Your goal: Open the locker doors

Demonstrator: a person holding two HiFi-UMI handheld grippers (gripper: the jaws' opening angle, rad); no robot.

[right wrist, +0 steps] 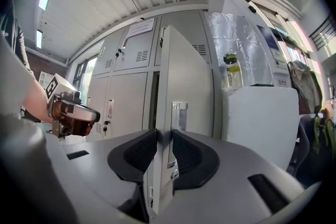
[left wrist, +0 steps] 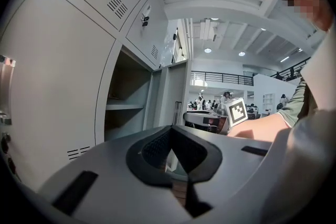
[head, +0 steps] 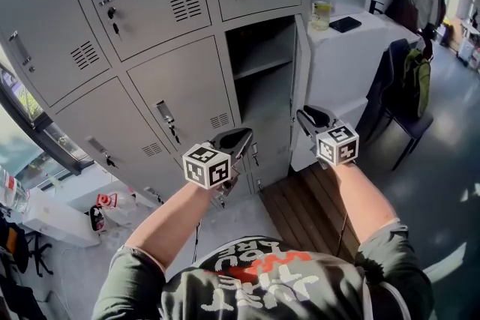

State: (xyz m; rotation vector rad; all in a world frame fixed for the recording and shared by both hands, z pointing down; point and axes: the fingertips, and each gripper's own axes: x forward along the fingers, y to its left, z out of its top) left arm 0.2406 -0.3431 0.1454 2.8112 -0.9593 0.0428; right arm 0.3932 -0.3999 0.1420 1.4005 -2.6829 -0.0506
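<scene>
A grey bank of lockers [head: 150,34] fills the head view. One middle door [head: 301,79] stands swung out, and its compartment [head: 261,64] shows a shelf inside. My right gripper [head: 311,117] is at that door's free edge. In the right gripper view the door [right wrist: 189,76] runs edge-on between the jaws, with my right gripper [right wrist: 163,152] shut on it just below the handle [right wrist: 178,113]. My left gripper [head: 234,140] hangs in front of the lower closed doors, shut and holding nothing. The left gripper view has my left gripper [left wrist: 178,168] pointing past the open compartment [left wrist: 128,99].
The other locker doors [head: 180,97] are closed, with handles and hanging keys. Right of the lockers stands a white cabinet [head: 352,49] bearing a bottle [head: 322,7] and a black phone [head: 345,24]. A chair draped with jackets [head: 405,94] stands farther right. Wooden planks [head: 307,206] lie underfoot.
</scene>
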